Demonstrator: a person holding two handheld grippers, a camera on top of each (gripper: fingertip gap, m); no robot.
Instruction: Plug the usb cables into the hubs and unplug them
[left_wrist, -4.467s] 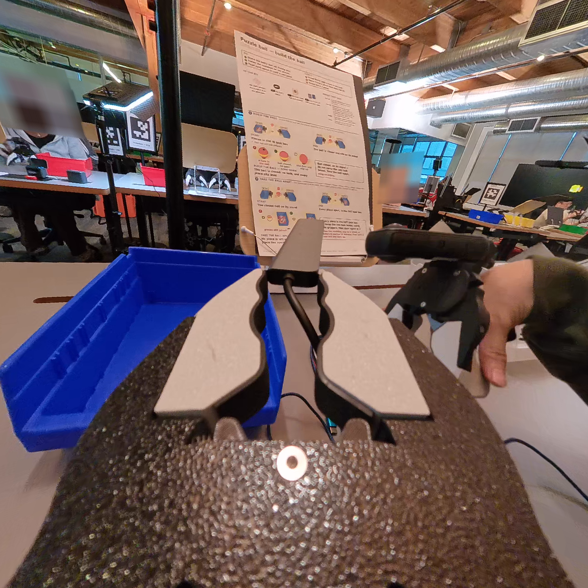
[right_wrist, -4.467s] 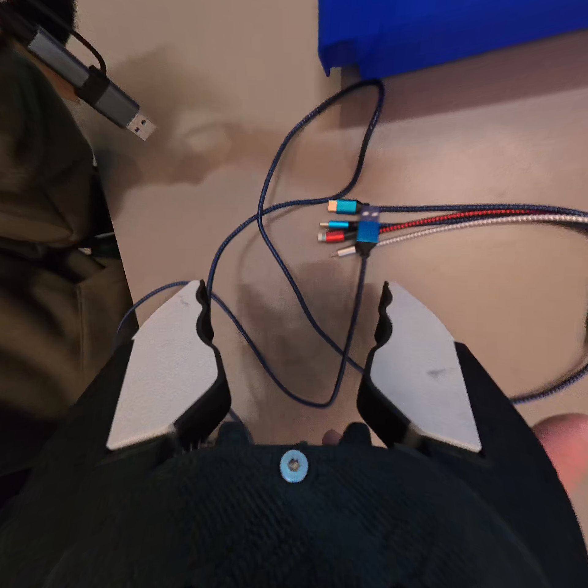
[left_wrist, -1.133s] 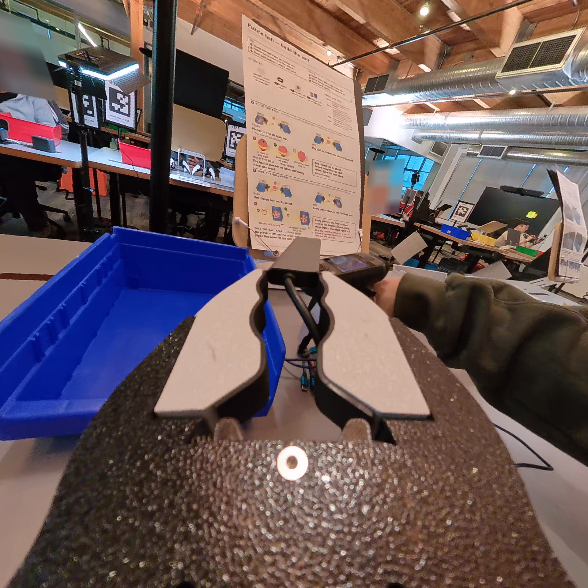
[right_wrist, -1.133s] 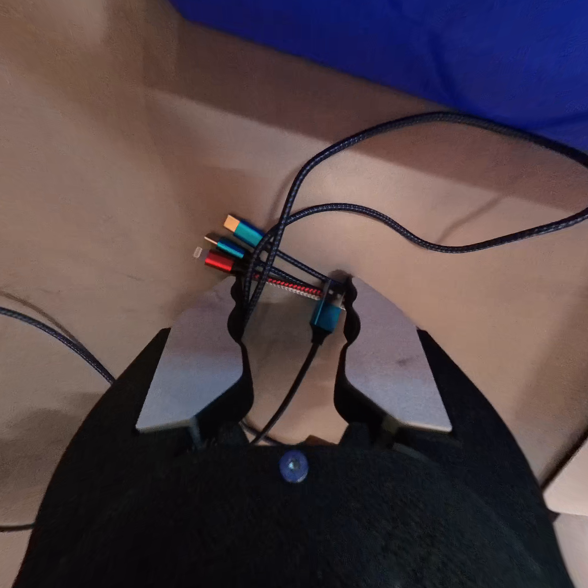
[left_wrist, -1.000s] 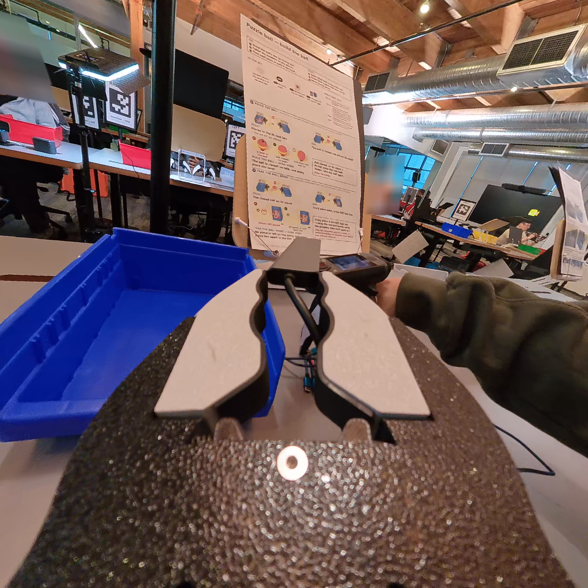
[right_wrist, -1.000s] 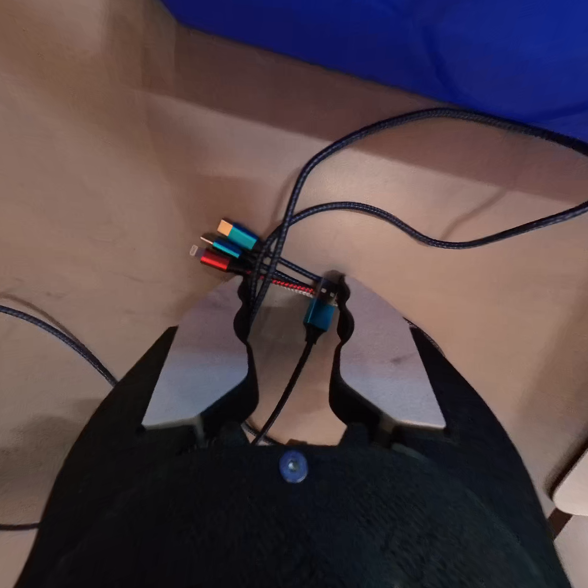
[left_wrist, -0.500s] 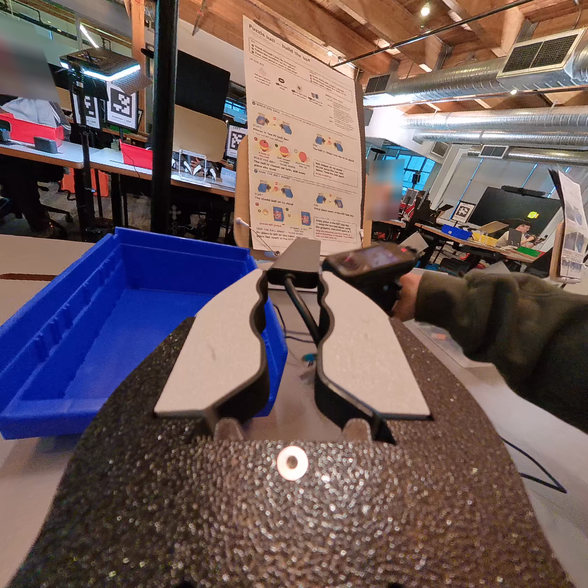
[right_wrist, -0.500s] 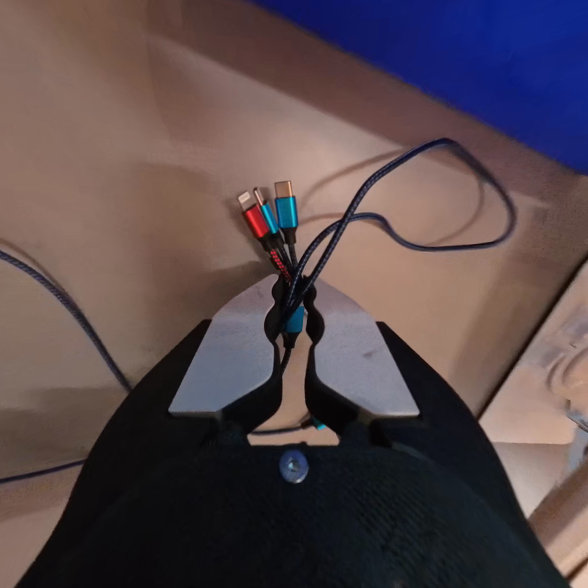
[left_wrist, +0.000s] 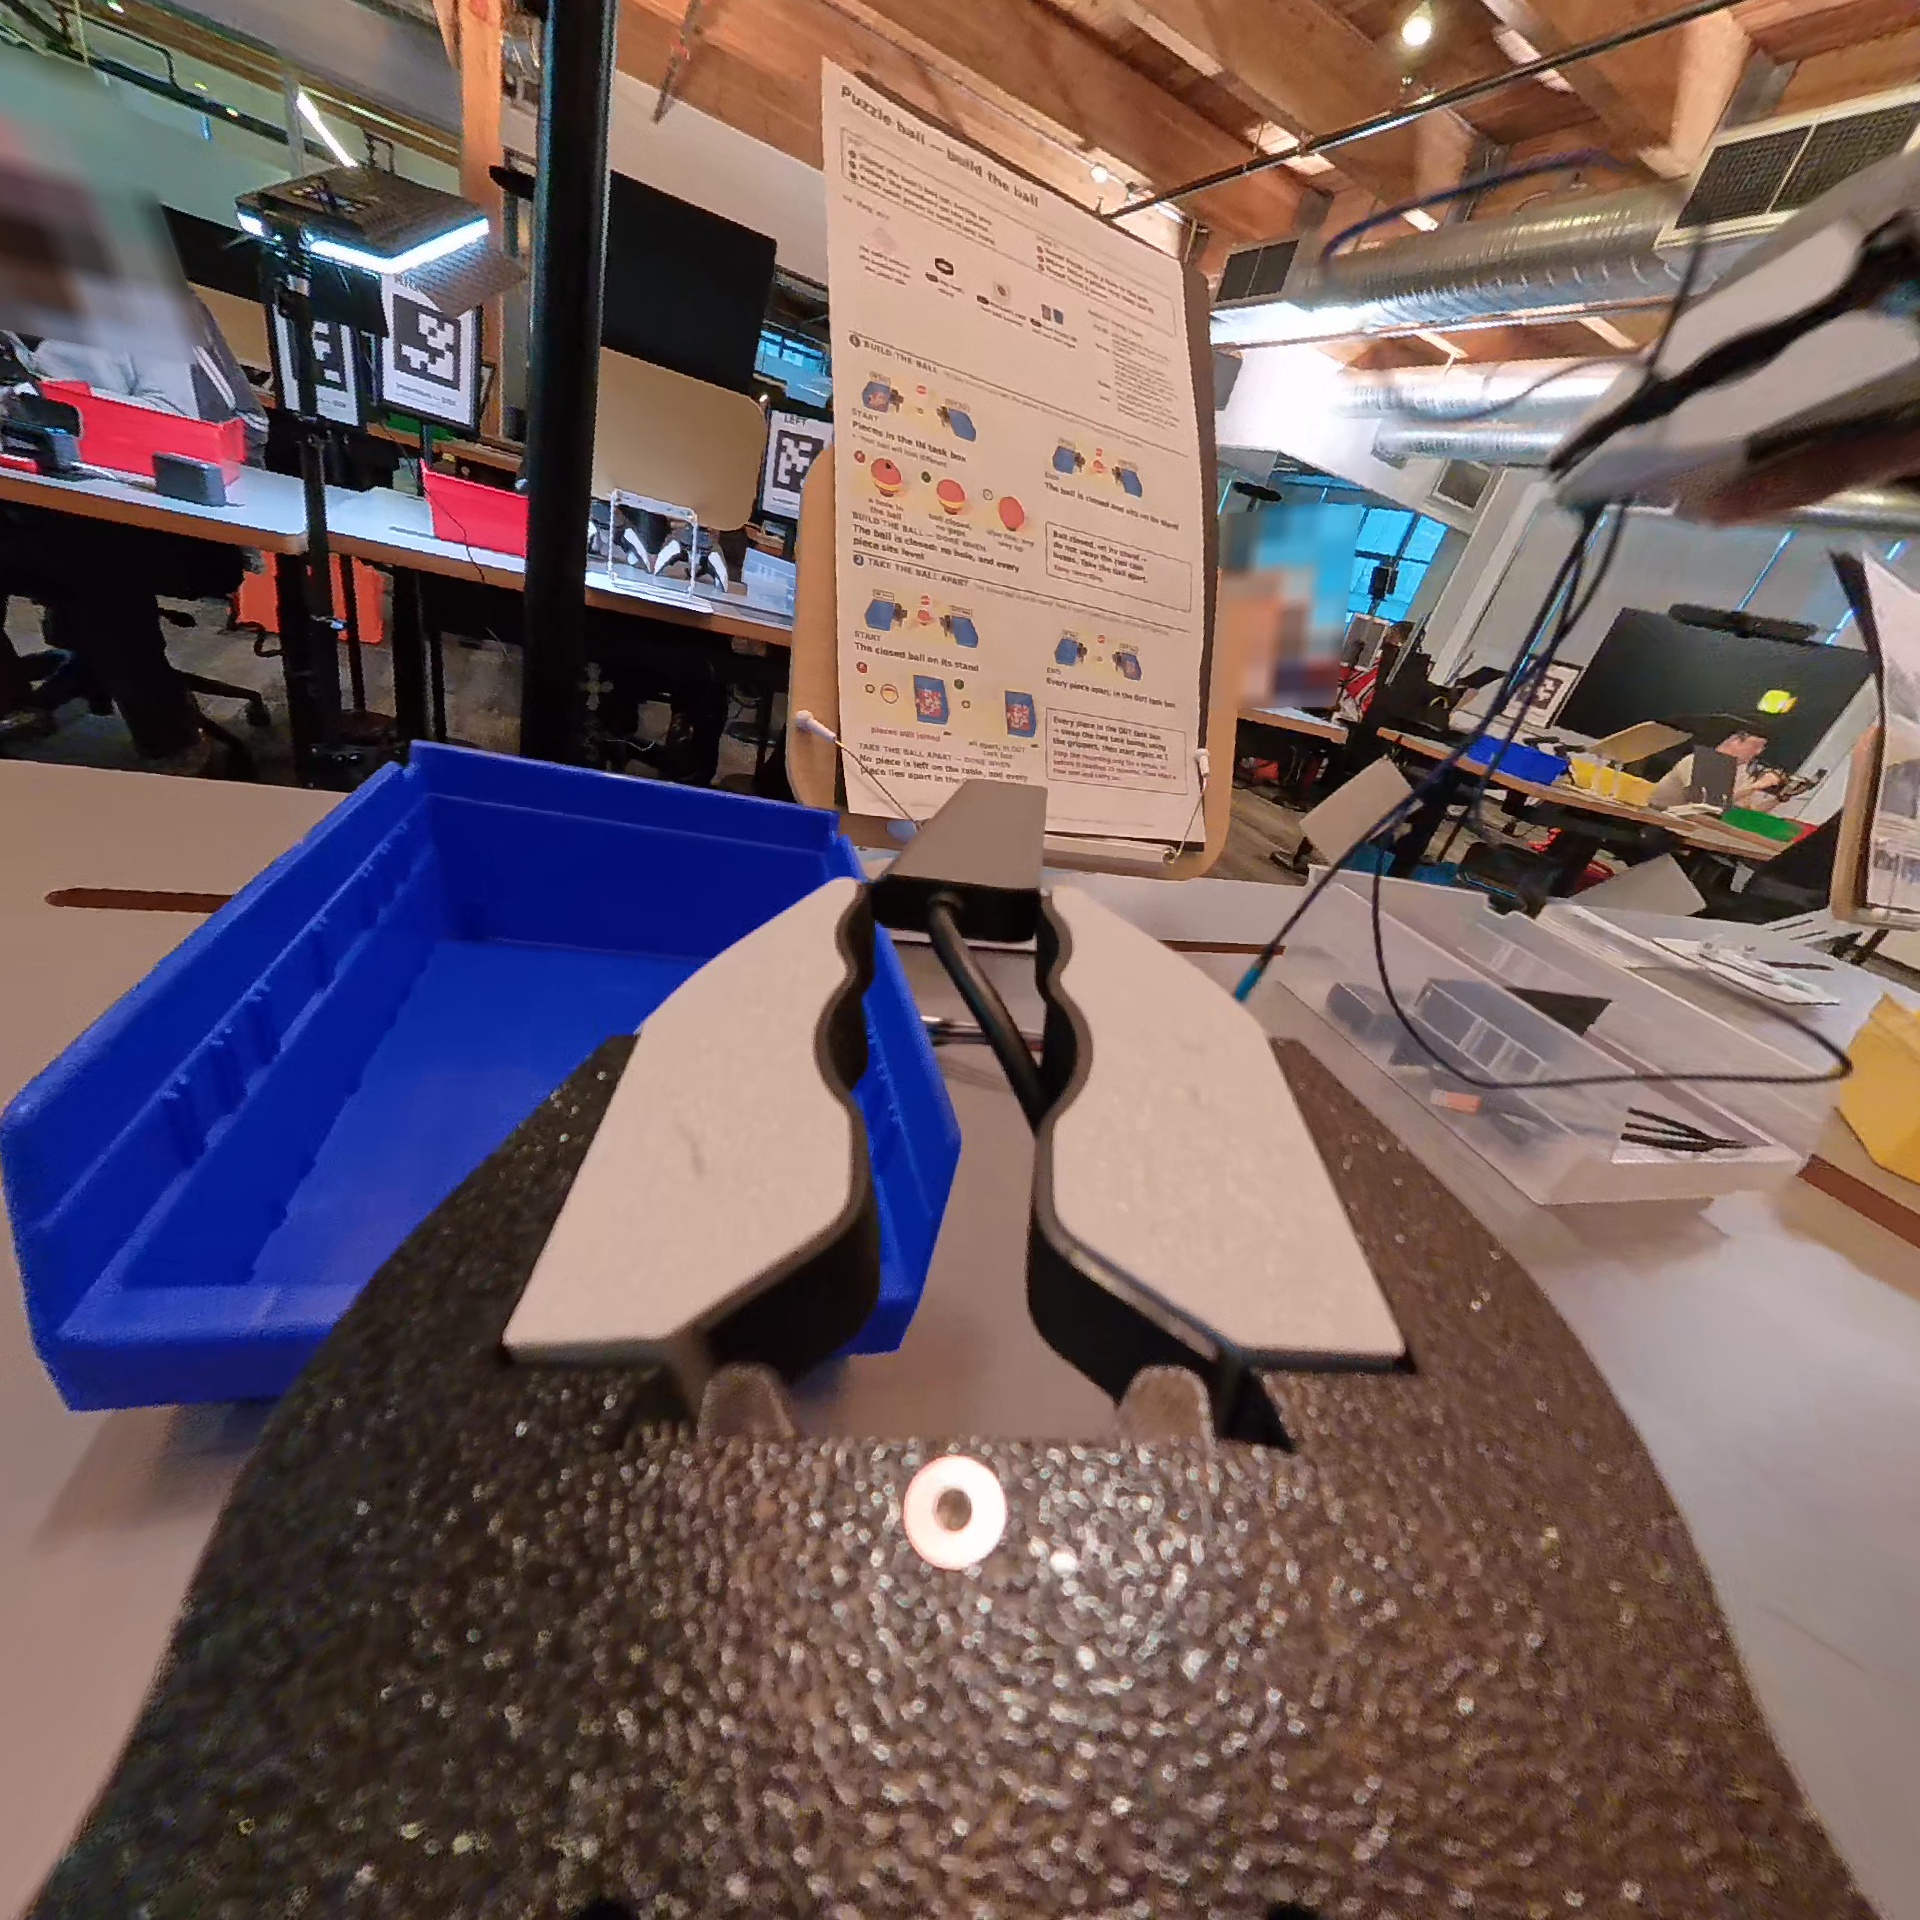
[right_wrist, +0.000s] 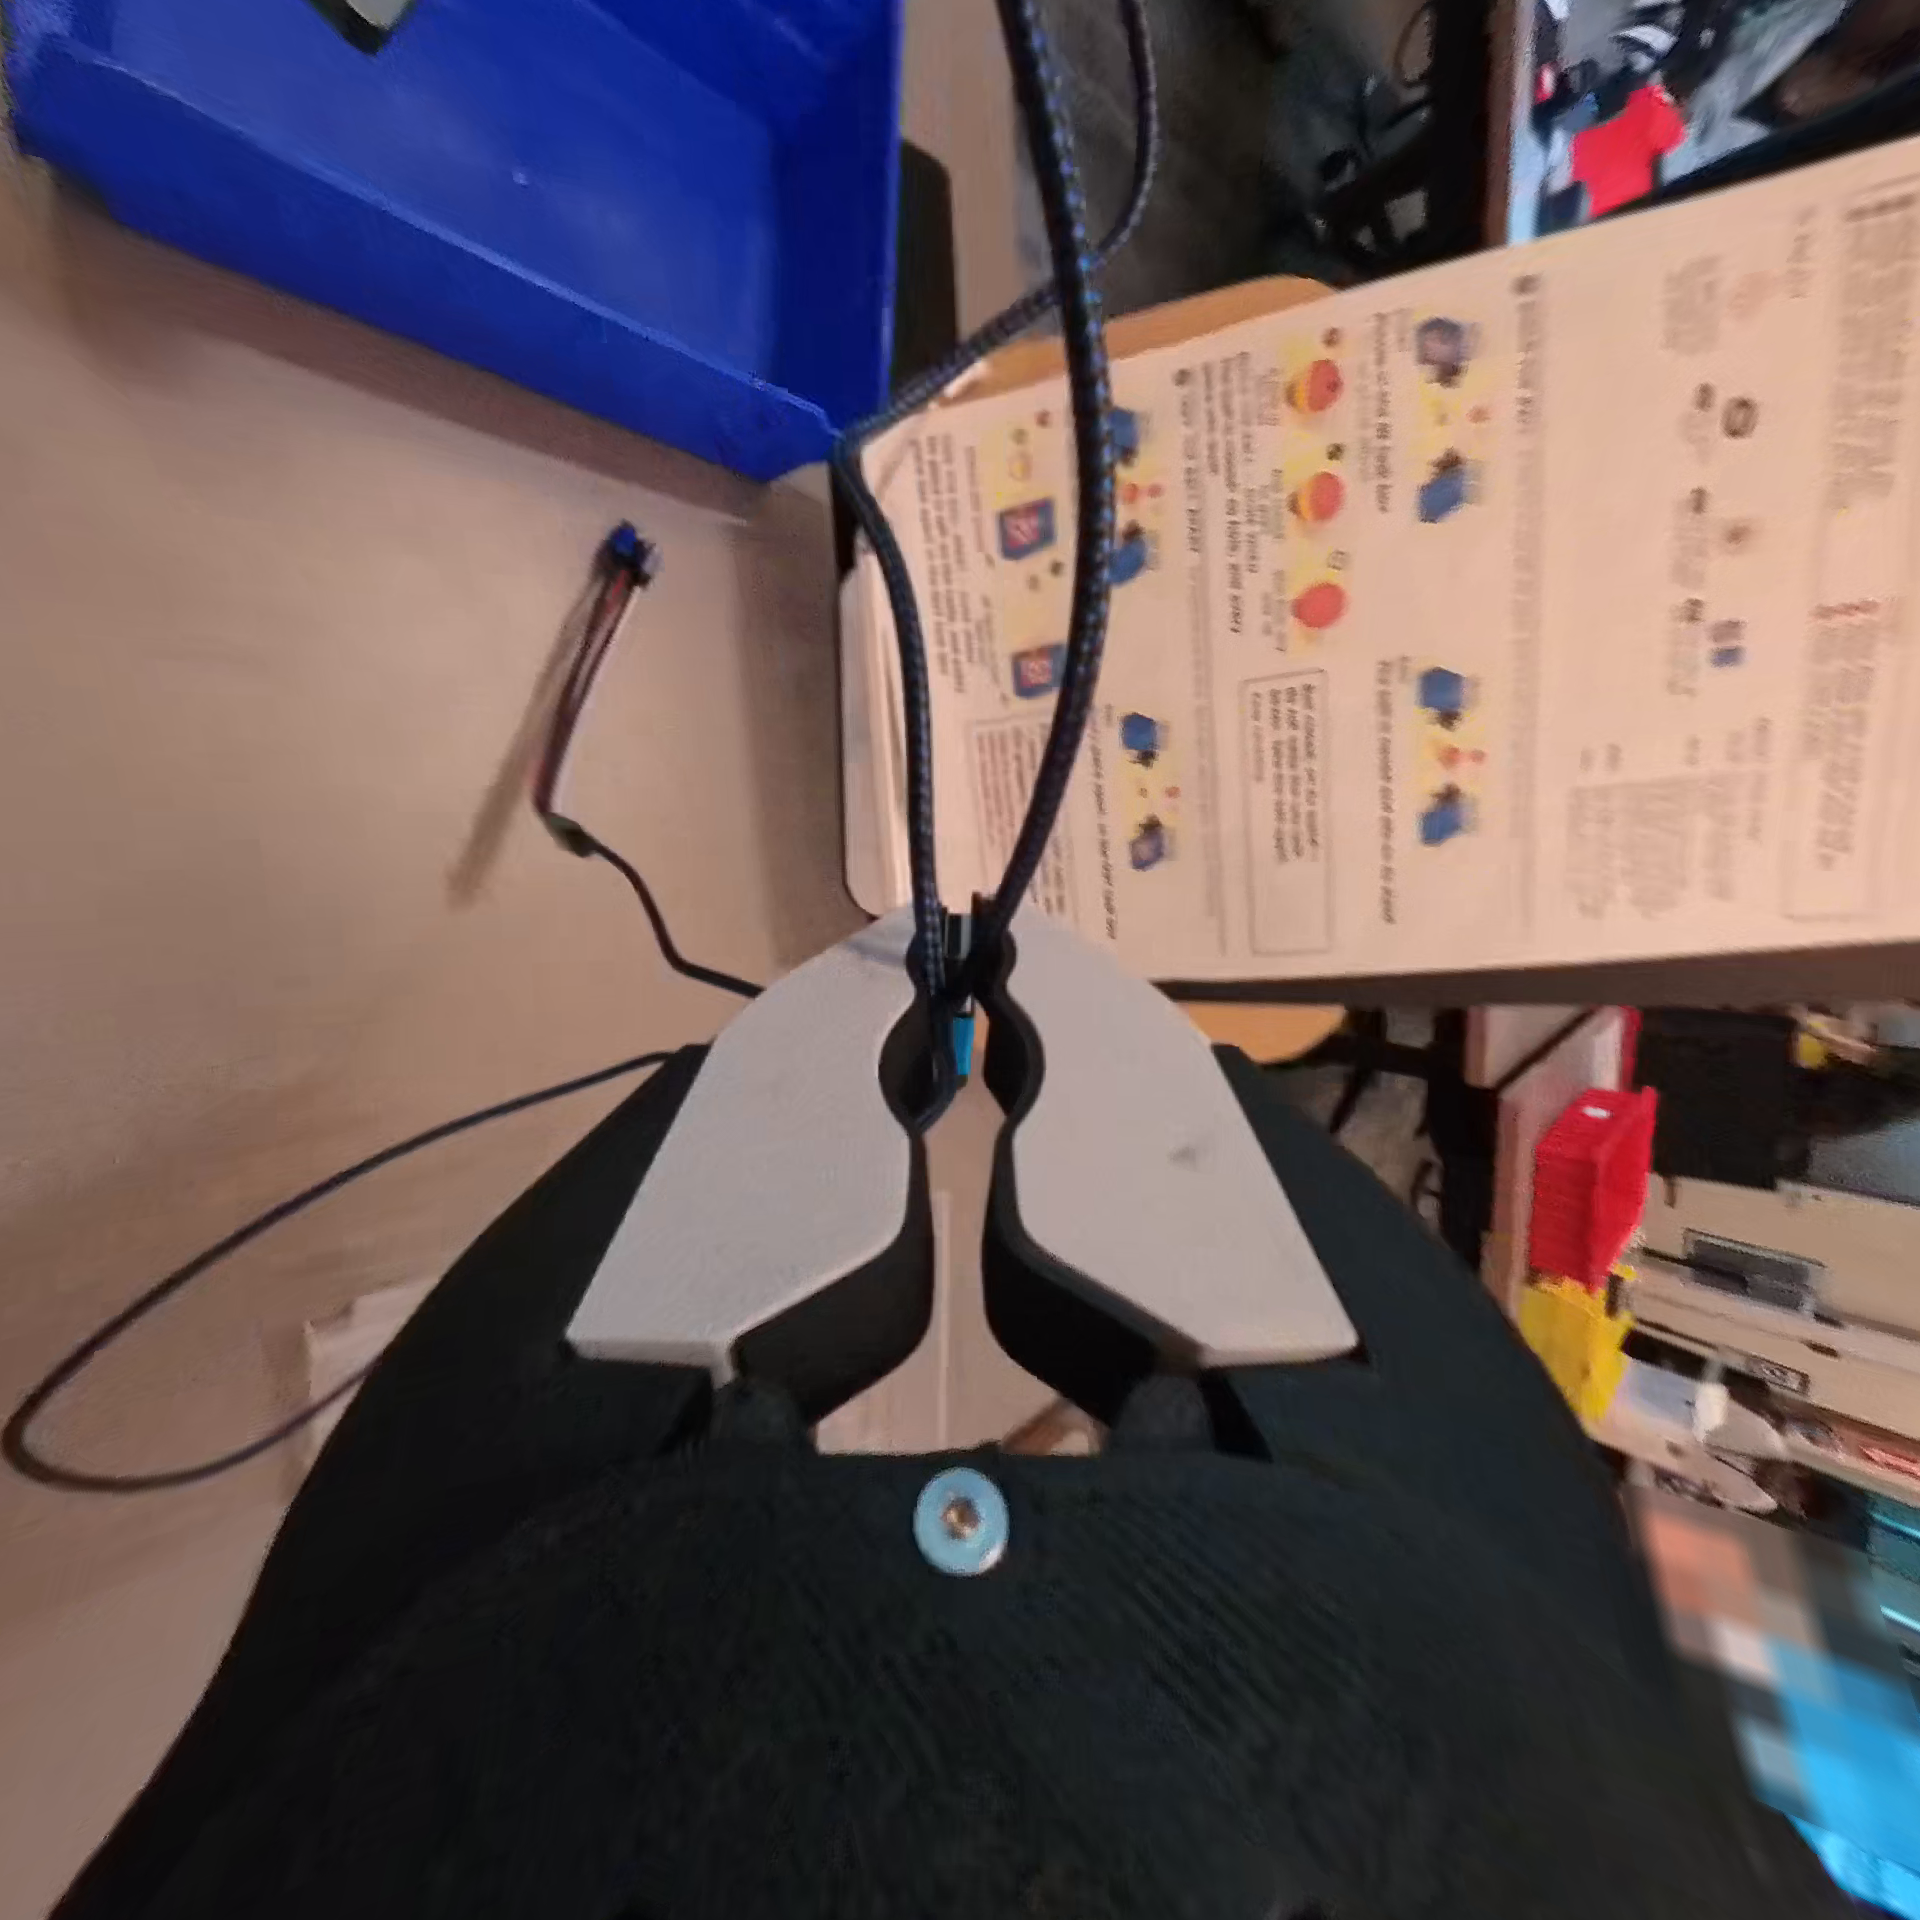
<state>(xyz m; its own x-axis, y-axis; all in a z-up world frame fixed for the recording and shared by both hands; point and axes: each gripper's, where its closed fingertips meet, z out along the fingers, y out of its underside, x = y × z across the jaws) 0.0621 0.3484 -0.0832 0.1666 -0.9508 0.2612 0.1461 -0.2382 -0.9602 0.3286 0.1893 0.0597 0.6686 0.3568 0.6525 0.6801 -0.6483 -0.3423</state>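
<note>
Left wrist view: pale table (left_wrist: 1714, 1455) fills the ground. Largest item on it is the blue bin (left_wrist: 312, 1039), open-topped, left of the left gripper (left_wrist: 951, 925). Behind stands an instruction sheet (left_wrist: 1018, 447) on a wooden board, upright at the table's far edge. To the right, a clear plastic tray (left_wrist: 1538, 1049) with small dark parts inside.

Left gripper jaws are clenched on the near end of the grey hub (left_wrist: 977, 852). The hub points away from the camera and tilts upward; its black lead (left_wrist: 987, 1008) runs back between the jaws.

Right gripper (left_wrist: 1745, 384) appears high at upper right in this view, off the table, blurred. Thin dark strands of the usb cable (left_wrist: 1455, 790) hang from it down toward the tray and table.

Right wrist view: right gripper (right_wrist: 961, 935) looks down over the table (right_wrist: 260, 727), with the bin corner (right_wrist: 623, 260) at upper left and the sheet (right_wrist: 1455, 623) to the right. Jaws are nearly together, pinching the braided usb cable (right_wrist: 1081, 468) at the tips. A teal plug shell (right_wrist: 964, 1044) sits in the notch between the jaws. Two braided strands rise from the tips and leave the frame at the top.

On the table at left lies the cable's multi-plug end (right_wrist: 623, 551), blurred; a thin dark strand (right_wrist: 260, 1247) loops along the table toward the lower left.
</note>
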